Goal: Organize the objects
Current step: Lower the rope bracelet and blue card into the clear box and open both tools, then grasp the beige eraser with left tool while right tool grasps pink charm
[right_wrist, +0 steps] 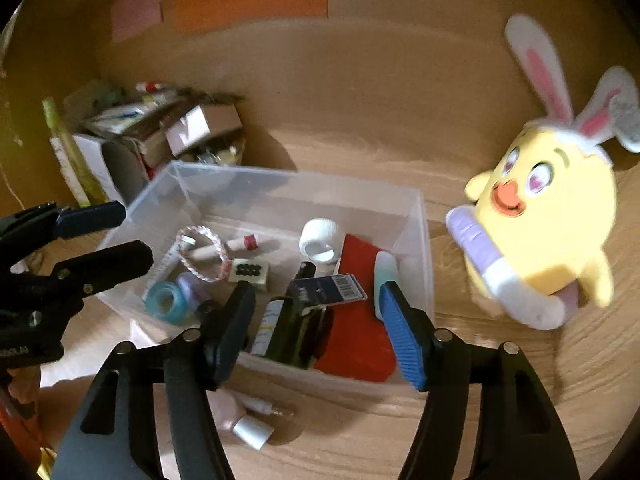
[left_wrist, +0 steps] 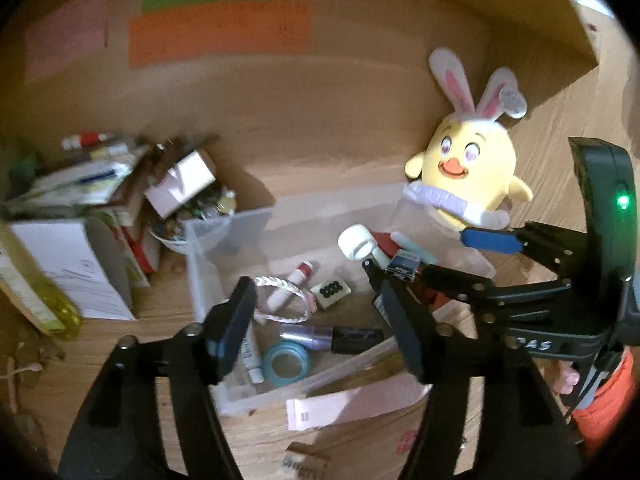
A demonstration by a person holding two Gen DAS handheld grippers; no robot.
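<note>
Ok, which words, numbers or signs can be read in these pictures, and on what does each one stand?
"AS": white handwriting on the body of the right gripper; the letter before it is unclear.
Barcode on the dark card in the clear bin: digits too small to read.
Orange wall sheet, white box, black tube: print too blurred to read.

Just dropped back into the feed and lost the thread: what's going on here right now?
A person holds two grippers over a clear plastic bin on a wooden surface, sorting small clutter into it. The left gripper and right gripper both stand open with nothing clamped. The bin already holds a blue tape roll, a braided bracelet, a dark bottle and a red cloth. A yellow chick plush stands outside, right of the bin.
</note>
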